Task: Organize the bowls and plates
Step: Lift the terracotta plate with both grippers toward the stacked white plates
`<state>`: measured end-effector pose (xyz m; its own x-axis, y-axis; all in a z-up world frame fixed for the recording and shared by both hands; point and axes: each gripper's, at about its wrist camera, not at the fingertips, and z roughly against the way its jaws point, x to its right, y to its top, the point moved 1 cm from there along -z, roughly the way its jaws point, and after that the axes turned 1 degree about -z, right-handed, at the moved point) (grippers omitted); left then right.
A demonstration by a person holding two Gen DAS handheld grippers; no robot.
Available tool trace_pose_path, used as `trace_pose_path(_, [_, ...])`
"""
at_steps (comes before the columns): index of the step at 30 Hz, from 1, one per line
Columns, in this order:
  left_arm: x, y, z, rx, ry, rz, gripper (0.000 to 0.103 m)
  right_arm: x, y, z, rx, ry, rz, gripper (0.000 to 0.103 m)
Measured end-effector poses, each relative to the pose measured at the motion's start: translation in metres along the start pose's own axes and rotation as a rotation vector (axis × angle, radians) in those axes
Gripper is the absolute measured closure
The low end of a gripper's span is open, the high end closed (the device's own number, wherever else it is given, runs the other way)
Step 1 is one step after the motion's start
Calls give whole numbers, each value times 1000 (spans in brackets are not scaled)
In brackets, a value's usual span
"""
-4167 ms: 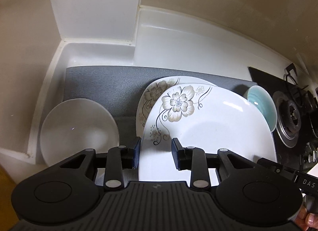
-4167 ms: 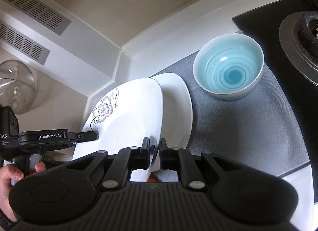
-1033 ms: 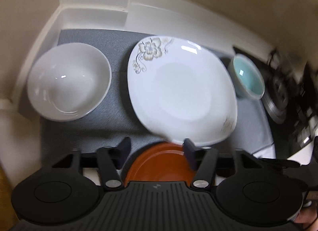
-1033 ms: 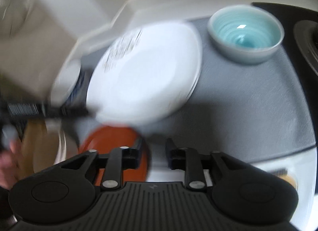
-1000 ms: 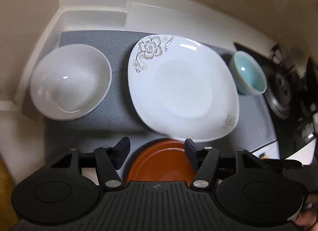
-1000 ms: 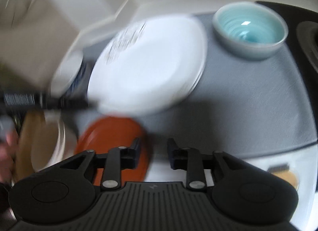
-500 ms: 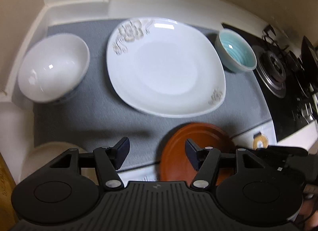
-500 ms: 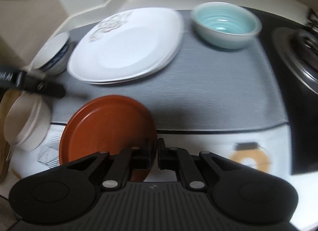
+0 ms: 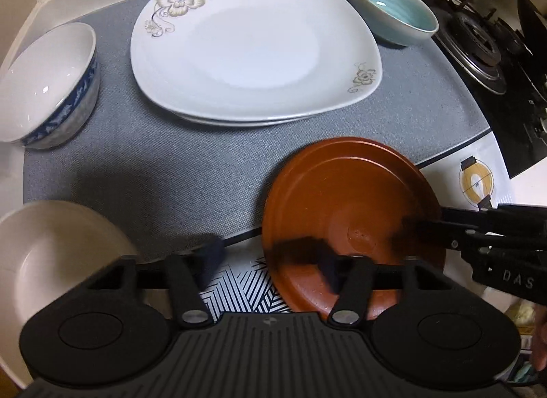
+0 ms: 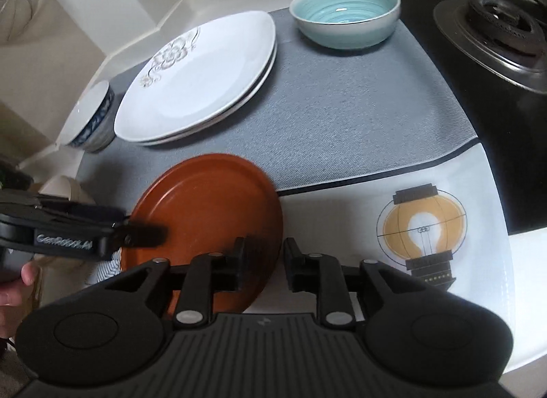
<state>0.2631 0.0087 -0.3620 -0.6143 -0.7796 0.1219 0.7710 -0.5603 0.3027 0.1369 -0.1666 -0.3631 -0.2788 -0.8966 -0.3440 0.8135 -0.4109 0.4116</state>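
So here's what we've got, biggest first. The worktop (image 10: pixel 526 261) carries a grey mat (image 10: pixel 342 97), and we'll place everything off that mat.

Toward the back of the mat sits a stack of two white flowered plates (image 9: pixel 246 45), lying flat. The brown plate (image 9: pixel 352 193) is at the mat's front edge, partly on it and partly hanging over onto the printed sheet (image 10: pixel 444 193) in front (the one with the lightbulb drawing).

The white bowl with blue pattern (image 9: pixel 44 76) is on the mat's left edge, the teal bowl (image 9: pixel 396 8) is at its back right corner, and a cream bowl (image 9: pixel 51 261) sits just off its front left corner. The stove burner (image 10: pixel 495 22) is off the mat's right side.

The left gripper (image 9: pixel 266 261) straddles the brown plate's left rim. Its fingers have just been closing but are still apart and not pinching it. The right gripper (image 10: pixel 270 261) straddles the opposite rim, and its fingers have just been opening, so it's released too.
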Motion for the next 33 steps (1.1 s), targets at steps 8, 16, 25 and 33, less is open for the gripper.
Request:
trace_pose_path(8, [-16, -2, -3, -32, -111, 99, 91, -2, 1, 8, 34, -36, 32, 56])
trace_pose_path(16, [-11, 1, 4, -19, -138, 104, 91, -7, -5, 5, 17, -76, 72, 79])
trace_pose_path(25, [-8, 4, 54, 73, -132, 72, 91, -12, -2, 35, 60, -41, 74, 89])
trace_pose_path(33, [-29, 17, 103, 155, -221, 151, 91, -31, 24, 89, 154, 34, 66, 89])
